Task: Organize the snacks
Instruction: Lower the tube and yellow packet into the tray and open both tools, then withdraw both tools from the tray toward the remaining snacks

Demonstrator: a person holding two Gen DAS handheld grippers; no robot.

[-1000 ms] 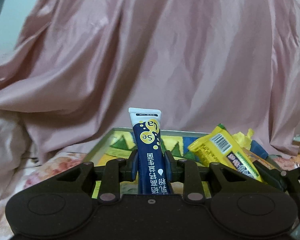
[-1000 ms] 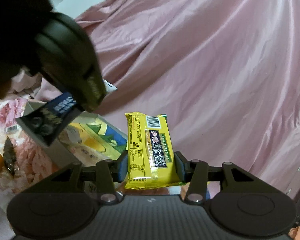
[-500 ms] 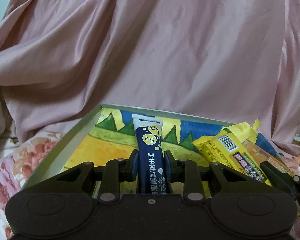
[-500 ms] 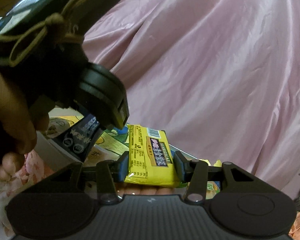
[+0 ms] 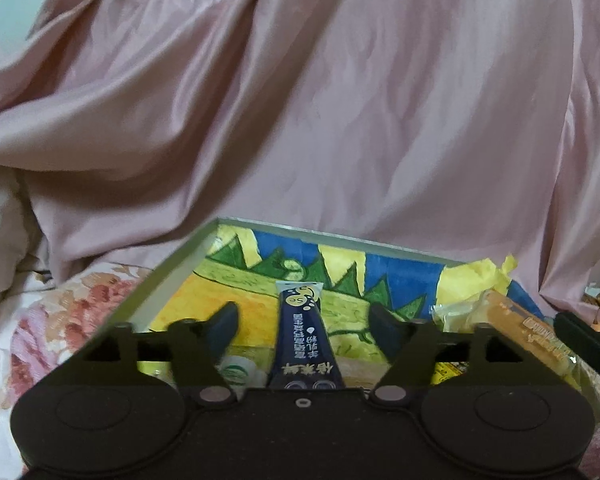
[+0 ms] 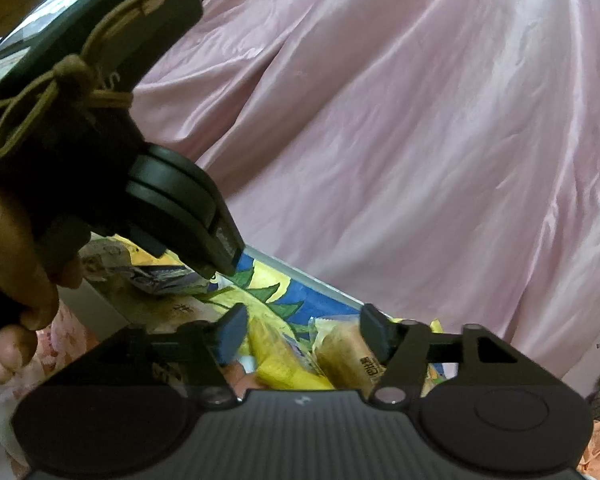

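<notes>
With both tools standing spread over the box [image 5: 168,276], the step in hand looks like the release of two snacks into it. The left tool [image 5: 303,322] has its fingers [image 5: 224,326] well apart, and the navy stick sachet [image 5: 303,340] lies lengthwise between them, touching neither pad as far as I can tell, its sealed end pointing away from the tool over the painted floor of the box. Ahead and to the right of this tool a tan wrapped bar [image 5: 528,330] rests among yellow wrappers against the far right corner.

The right tool [image 6: 303,334] is likewise spread, with nothing clamped. A yellow packet [image 6: 284,356] lies just beneath and ahead of its left finger, and the tan wrapped bar [image 6: 350,354] sits beside that, nearer its right finger. Whether the packet rests flat on the box floor I cannot tell.

Judging from this, both deposits are done or nearly so. The next move calls for drawing each tool straight back and up, fingers kept wide so no pad drags the sachet or packet out, and minding the other tool, which hangs close on the left of the right one.
</notes>
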